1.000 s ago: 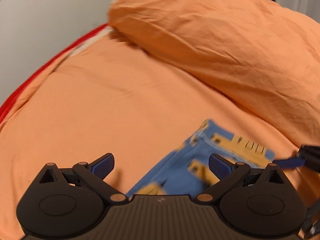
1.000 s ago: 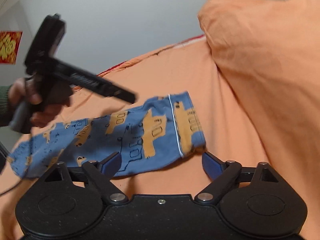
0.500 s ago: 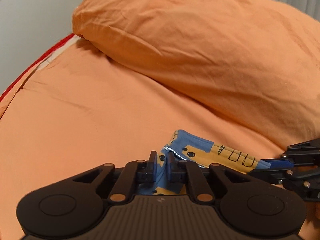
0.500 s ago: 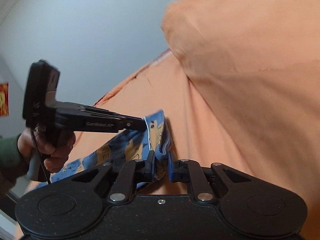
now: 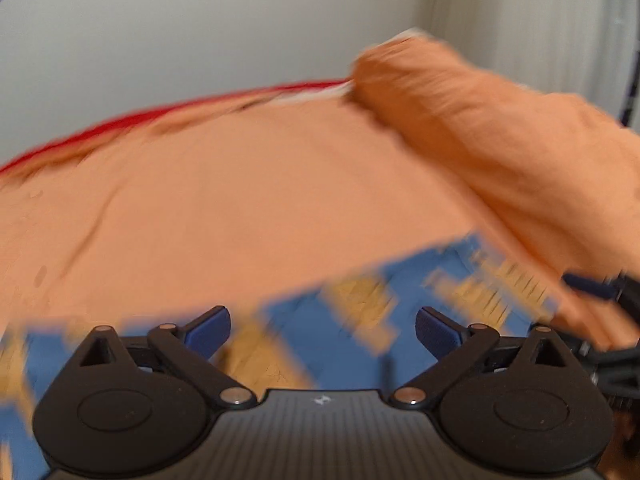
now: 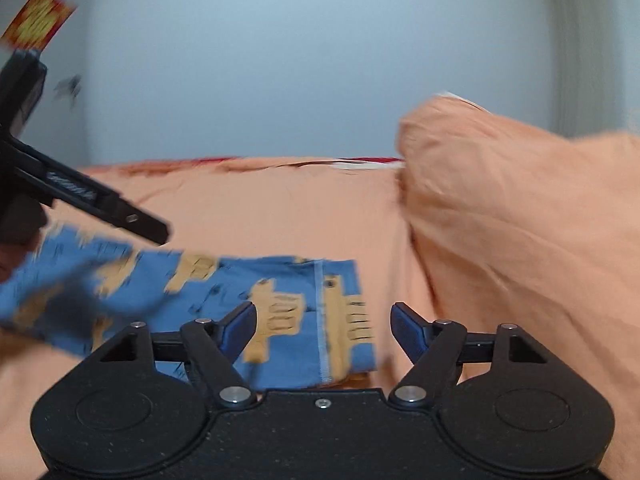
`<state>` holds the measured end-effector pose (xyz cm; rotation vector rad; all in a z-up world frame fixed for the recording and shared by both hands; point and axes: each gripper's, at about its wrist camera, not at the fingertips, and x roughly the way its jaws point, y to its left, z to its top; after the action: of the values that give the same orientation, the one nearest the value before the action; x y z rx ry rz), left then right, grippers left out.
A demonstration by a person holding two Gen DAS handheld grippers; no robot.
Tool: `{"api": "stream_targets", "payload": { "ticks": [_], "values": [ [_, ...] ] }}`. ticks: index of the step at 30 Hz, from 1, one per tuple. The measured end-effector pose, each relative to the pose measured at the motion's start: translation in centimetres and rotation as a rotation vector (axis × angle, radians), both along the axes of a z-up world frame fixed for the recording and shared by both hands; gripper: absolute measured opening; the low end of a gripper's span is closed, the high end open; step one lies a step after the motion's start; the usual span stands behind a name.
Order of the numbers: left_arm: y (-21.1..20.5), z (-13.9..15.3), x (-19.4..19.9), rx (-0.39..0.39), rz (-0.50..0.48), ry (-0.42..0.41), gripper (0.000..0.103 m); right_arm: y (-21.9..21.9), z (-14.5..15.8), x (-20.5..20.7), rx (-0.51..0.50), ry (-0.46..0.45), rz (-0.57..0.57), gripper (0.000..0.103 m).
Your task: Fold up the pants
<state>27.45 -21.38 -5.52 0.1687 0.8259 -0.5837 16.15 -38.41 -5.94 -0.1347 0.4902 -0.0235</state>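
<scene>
pants [image 6: 280, 312]: blue cloth printed with yellow-tan vehicle shapes and small dark marks, with a pale stitched seam line close to one end
pants, position: spread flat on the bed [image 6: 280, 208], long side running left to right in the right wrist view, the seamed end just beside the duvet [image 6: 520, 240]
pants, left wrist view: a blurred blue and tan band [image 5: 360, 320] lying across the lower part of the picture, under and ahead of the fingers
left gripper [image 5: 322, 326]: its jaws are opening and stand wide; the blue pads are apart and press on nothing, the cloth lying below the gap
left gripper, pose: tilted down toward the pants; in the right wrist view it reaches in from the left as a black bar [image 6: 92, 204] above the far part of the cloth
right gripper [image 6: 323, 326]: its jaws are opening; the seamed end lies between the pads but is not pinched
right gripper, pose: aimed low across the bed; its blue tip shows at the right edge of the left wrist view [image 5: 588, 286]
bed, surface: smooth orange sheet, matte, faint creases, a red edge at the far side
duvet: bulky, rounded, wrinkled orange mound on the right
wall [image 6: 280, 60]: plain, pale
wall sign [image 6: 38, 18]: red and yellow, blurred, upper left
</scene>
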Motion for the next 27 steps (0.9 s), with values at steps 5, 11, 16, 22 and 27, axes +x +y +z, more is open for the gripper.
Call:
{"api": "stream_targets", "payload": {
  "ticks": [5,11,16,22,27],
  "values": [
    [10.1,-2.3,-4.7,0.163,0.112,0.002,0.103,1.5,-2.1,1.1,-0.148,0.081,0.001,0.083],
    [19.7,-1.1,-6.4,0.213,0.218,0.056,0.102,1.2,-1.5,0.5,-0.239,0.048,-0.112,0.09],
    [25.2,1.2,-7.6,0.166,0.301,-0.019,0.102,6.2,-0.5,-1.0,-0.243,0.005,0.039,0.102],
    [27.1,4.2,-3.1,-0.023,0.332,-0.088,0.102,10.6,-0.6,0.5,-0.216,0.037,0.043,0.097],
    [22.4,3.9,3.9,0.072,0.362,-0.193,0.103,11.9,0.5,1.7,-0.186,0.055,0.002,0.102]
  ]
}}
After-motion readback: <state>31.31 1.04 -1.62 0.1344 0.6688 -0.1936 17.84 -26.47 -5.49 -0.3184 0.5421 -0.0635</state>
